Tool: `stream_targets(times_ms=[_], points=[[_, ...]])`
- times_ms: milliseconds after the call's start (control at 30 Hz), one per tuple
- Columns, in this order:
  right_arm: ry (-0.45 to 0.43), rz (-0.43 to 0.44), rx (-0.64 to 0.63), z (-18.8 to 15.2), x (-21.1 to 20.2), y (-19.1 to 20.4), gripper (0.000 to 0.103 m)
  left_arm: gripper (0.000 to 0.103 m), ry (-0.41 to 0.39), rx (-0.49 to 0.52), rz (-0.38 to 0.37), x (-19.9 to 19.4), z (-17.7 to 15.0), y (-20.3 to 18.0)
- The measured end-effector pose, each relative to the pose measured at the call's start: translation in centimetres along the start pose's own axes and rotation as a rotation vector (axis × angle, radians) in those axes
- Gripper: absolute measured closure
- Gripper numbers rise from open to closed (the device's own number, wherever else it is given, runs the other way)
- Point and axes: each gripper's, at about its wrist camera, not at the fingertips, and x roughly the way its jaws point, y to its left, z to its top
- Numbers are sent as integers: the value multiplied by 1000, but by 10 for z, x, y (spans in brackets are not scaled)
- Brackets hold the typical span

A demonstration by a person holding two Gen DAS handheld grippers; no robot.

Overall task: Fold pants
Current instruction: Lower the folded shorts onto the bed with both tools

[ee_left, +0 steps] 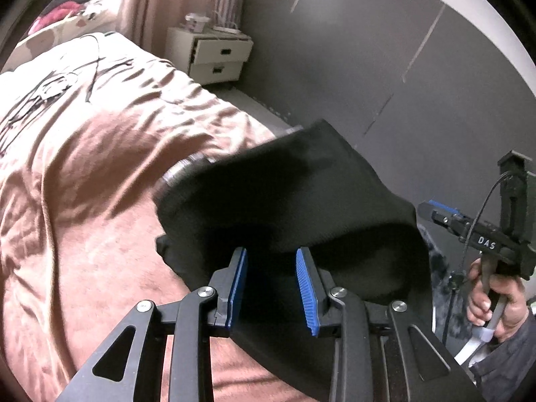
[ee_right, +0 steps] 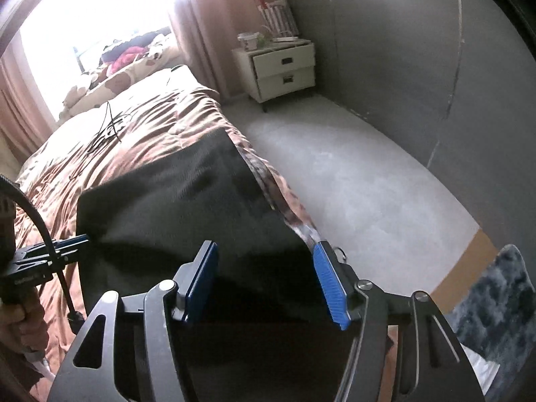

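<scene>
A white nightstand (ee_right: 284, 70) with two closed drawers stands against the grey wall; what the drawers hold cannot be seen. On top sit a small white pot (ee_right: 248, 41) and a striped bag (ee_right: 279, 16).

The black pants (ee_right: 174, 207) lie on the brown bedspread (ee_left: 83, 140) at the bed's edge near the floor (ee_right: 351, 174), their long side running away from the cameras toward the pillows (ee_right: 110, 83).

The left gripper (ee_left: 272, 266) has its blue pads spread wide over the dark cloth, gripping nothing. The right gripper (ee_right: 266, 269) is likewise spread wide above the pants, nothing between its pads.
</scene>
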Motion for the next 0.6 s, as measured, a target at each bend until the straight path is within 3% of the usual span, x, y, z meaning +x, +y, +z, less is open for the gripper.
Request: stream_targets(times_ms=[167, 467, 500, 567, 600], points=[[18, 29, -54, 15, 19, -2, 45, 70, -68, -60, -3, -13, 9, 20], [102, -5, -78, 48, 66, 5, 45, 70, -41, -96, 38, 3, 10, 41], [110, -2, -76, 50, 69, 5, 52, 70, -45, -96, 45, 3, 10, 43], [133, 26, -83, 56, 77, 6, 77, 70, -60, -102, 56, 0, 11, 46], [132, 22, -104, 59, 77, 8, 95, 70, -62, -104, 55, -1, 12, 48]])
